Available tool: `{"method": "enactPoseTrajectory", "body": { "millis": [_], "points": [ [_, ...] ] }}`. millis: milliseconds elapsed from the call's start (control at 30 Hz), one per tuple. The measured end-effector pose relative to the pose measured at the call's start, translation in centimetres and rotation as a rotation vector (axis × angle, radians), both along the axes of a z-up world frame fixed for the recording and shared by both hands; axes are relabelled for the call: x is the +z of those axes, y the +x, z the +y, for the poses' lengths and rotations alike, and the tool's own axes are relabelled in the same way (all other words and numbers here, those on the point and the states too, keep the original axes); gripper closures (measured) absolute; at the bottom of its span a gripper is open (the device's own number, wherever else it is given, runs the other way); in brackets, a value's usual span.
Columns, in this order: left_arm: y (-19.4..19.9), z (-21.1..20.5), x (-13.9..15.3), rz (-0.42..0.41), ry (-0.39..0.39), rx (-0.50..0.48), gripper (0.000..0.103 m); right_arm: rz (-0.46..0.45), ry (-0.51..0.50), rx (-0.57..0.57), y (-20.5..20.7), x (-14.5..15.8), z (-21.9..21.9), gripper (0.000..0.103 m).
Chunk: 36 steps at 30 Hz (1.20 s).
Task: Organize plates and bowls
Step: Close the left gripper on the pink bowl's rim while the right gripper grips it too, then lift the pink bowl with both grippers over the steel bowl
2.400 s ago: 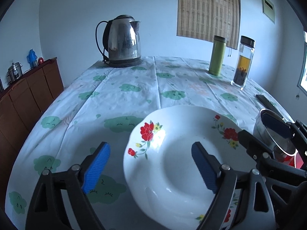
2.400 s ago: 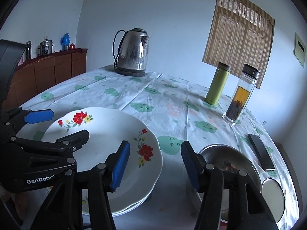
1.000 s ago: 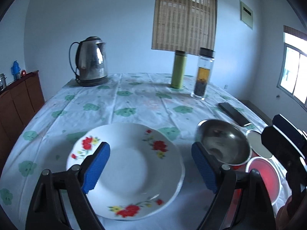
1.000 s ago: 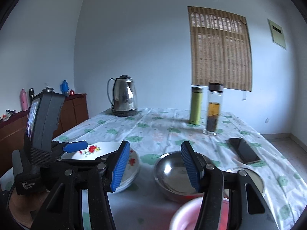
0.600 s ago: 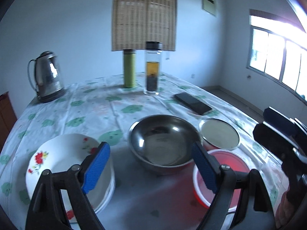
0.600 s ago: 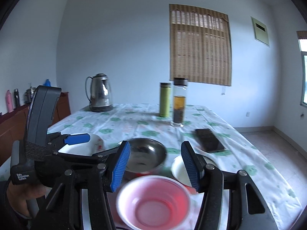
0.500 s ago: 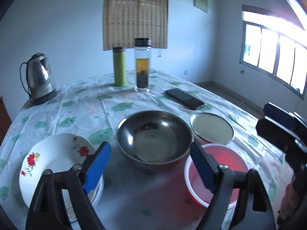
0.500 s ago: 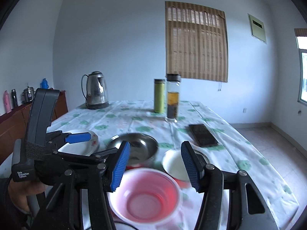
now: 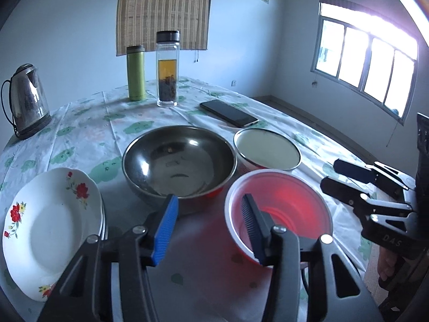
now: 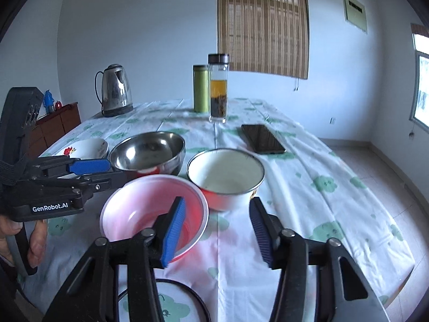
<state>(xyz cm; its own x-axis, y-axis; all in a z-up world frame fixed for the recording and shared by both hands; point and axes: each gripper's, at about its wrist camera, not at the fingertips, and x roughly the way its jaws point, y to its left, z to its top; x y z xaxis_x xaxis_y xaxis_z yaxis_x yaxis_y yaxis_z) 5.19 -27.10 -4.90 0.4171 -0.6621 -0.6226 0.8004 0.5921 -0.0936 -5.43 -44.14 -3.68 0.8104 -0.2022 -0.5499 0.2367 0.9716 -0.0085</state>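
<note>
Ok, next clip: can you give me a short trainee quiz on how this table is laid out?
1. True or false: seen from the left wrist, the steel bowl stands between the flowered plates and the enamel bowl.
2. Which bowl lies nearest the left gripper and the right gripper? A) steel bowl B) pink bowl C) enamel bowl
3. How many bowls stand on the table?

Key: 1 true; 2 B; 3 three.
</note>
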Motion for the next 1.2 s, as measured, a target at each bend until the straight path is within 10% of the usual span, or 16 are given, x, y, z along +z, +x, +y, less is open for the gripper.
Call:
{"method": "enactPoseTrajectory", "body": {
  "millis": [1200],
  "points": [
    [-0.7,-1.3,-1.8,0.116,0.012,-0.115,0.076,0.039,0.060,0.053,0.9,-2.1,0.5,0.085]
  ]
}}
